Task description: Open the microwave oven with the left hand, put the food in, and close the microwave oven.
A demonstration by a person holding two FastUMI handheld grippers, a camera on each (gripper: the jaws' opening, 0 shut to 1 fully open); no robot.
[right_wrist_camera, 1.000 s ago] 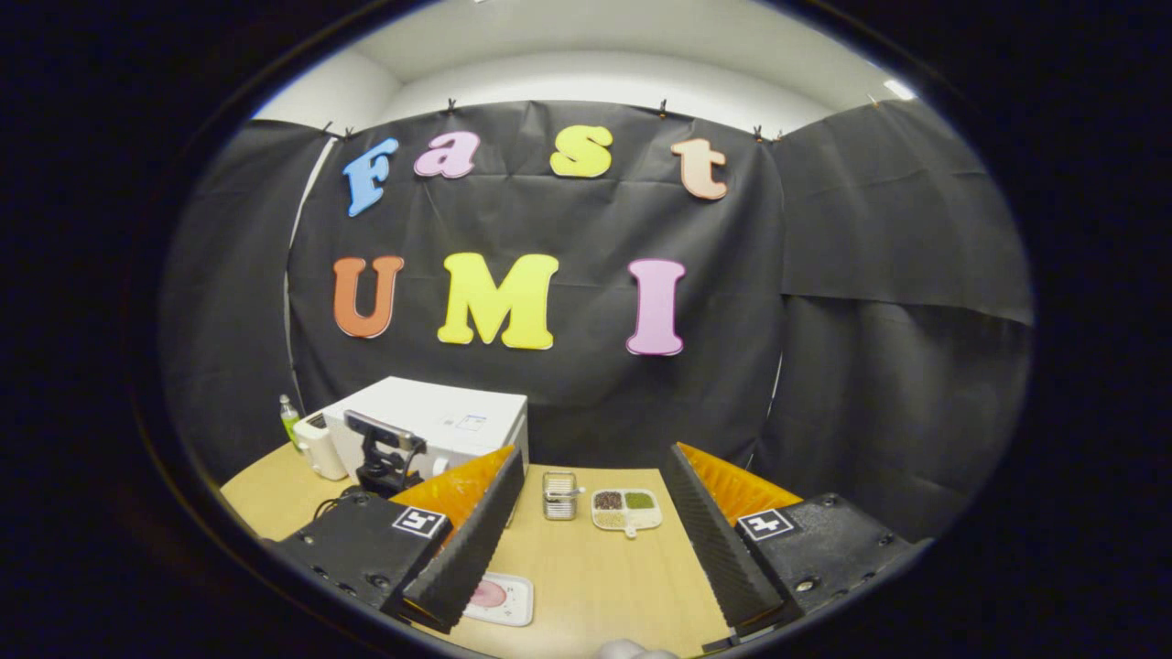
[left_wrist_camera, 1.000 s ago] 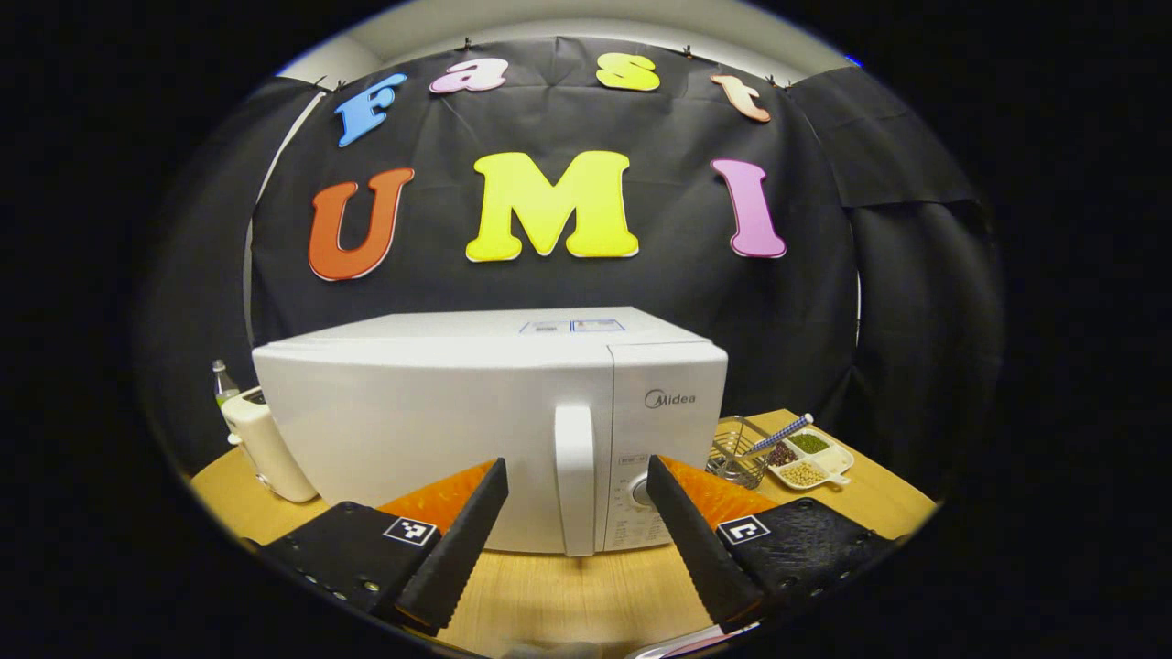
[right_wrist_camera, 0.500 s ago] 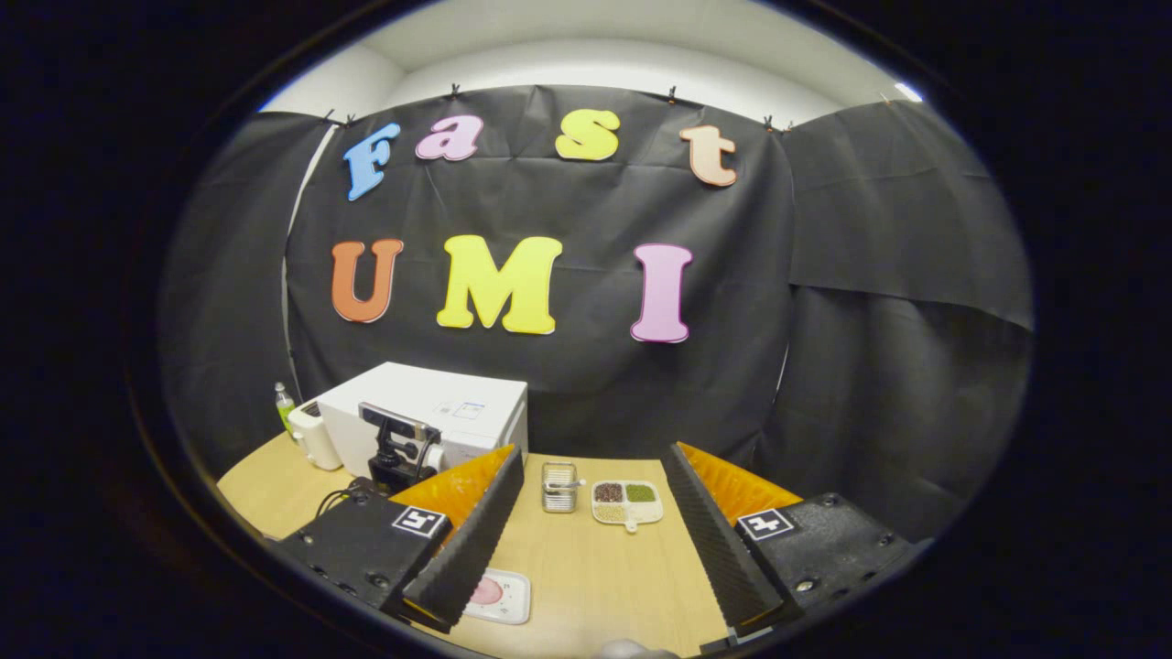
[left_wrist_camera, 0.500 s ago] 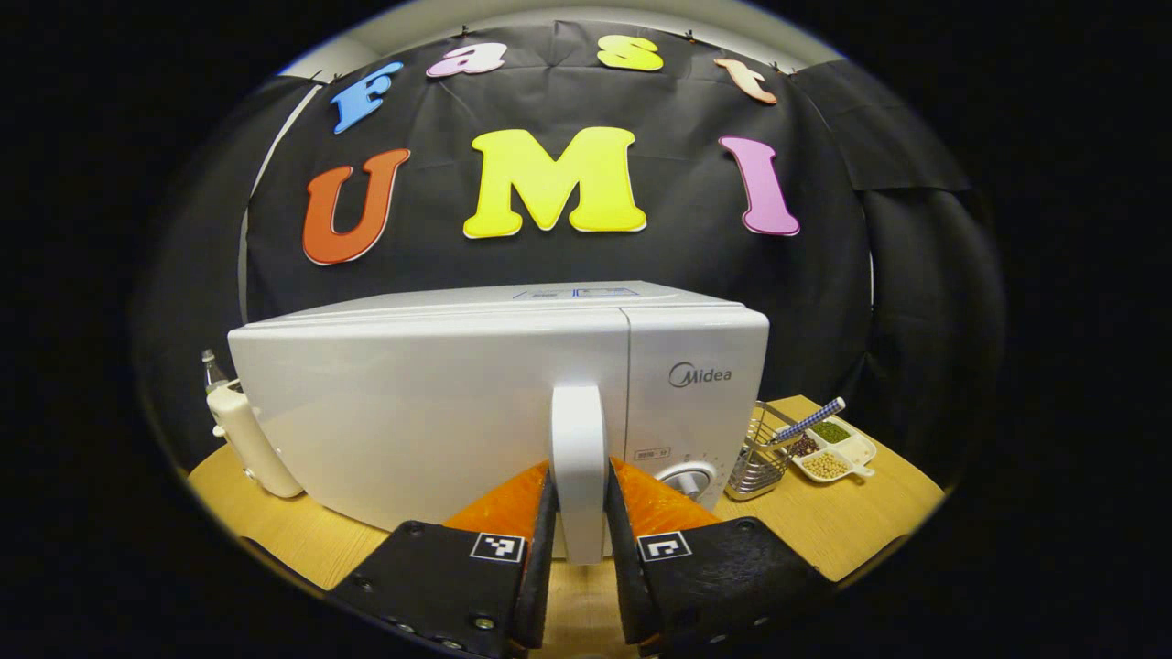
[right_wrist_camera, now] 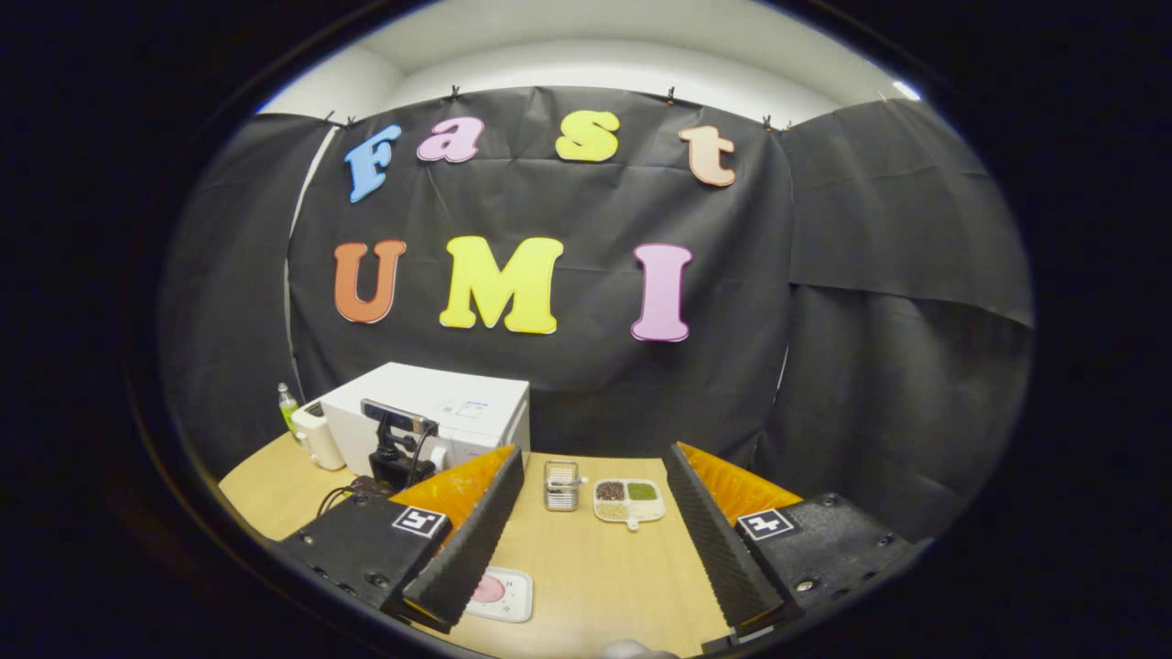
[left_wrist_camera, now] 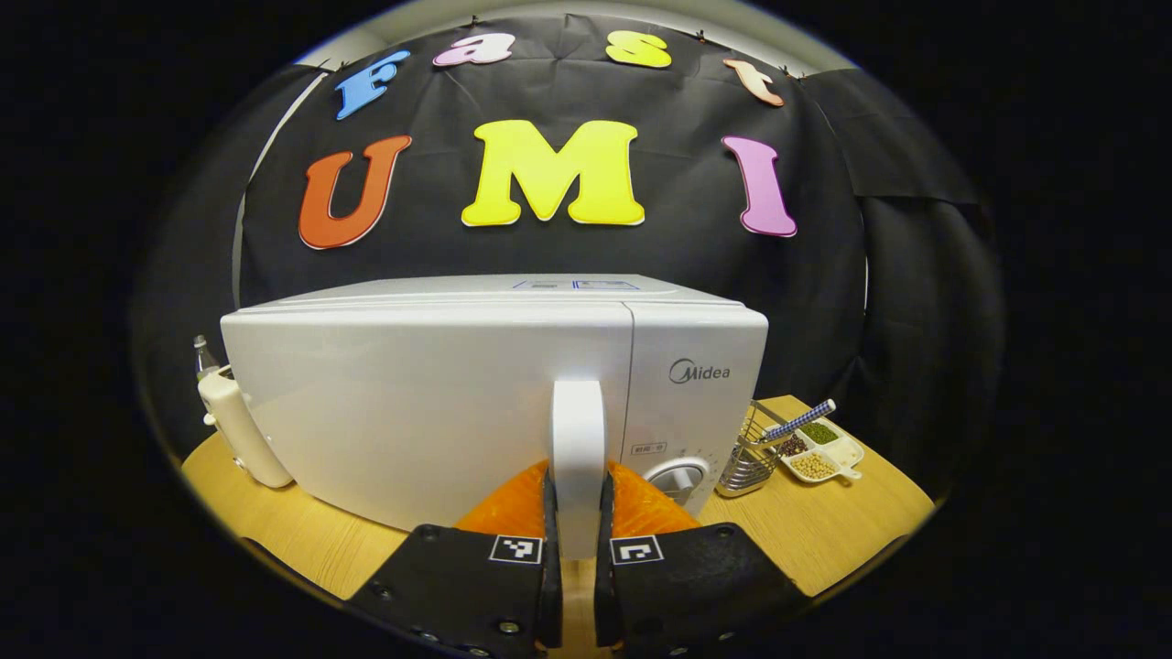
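Left gripper (left_wrist_camera: 577,540): both fingers were pressed against the sides of the microwave's vertical door handle (left_wrist_camera: 578,439), low on the handle. The door was flush with the body, closed. Microwave oven (left_wrist_camera: 439,394) stood on the wooden table (left_wrist_camera: 824,522), control dial (left_wrist_camera: 676,478) just right of the handle. In the left gripper view a wire basket (left_wrist_camera: 743,458) sat to the right of the oven, with a divided dish of beans (left_wrist_camera: 818,453) just beyond it; a white appliance (left_wrist_camera: 233,430) stood at the oven's left end with a bottle (left_wrist_camera: 200,352) behind it.

Right gripper (right_wrist_camera: 591,540): fingers were spread wide apart, holding nothing, above the table. A small white tray with the pinkish food (right_wrist_camera: 499,592) lay on the table just beside its left finger, partly hidden by it. Farther off in the right gripper view were the basket, the divided dish and the oven, with the left gripper's body in front of the oven door.
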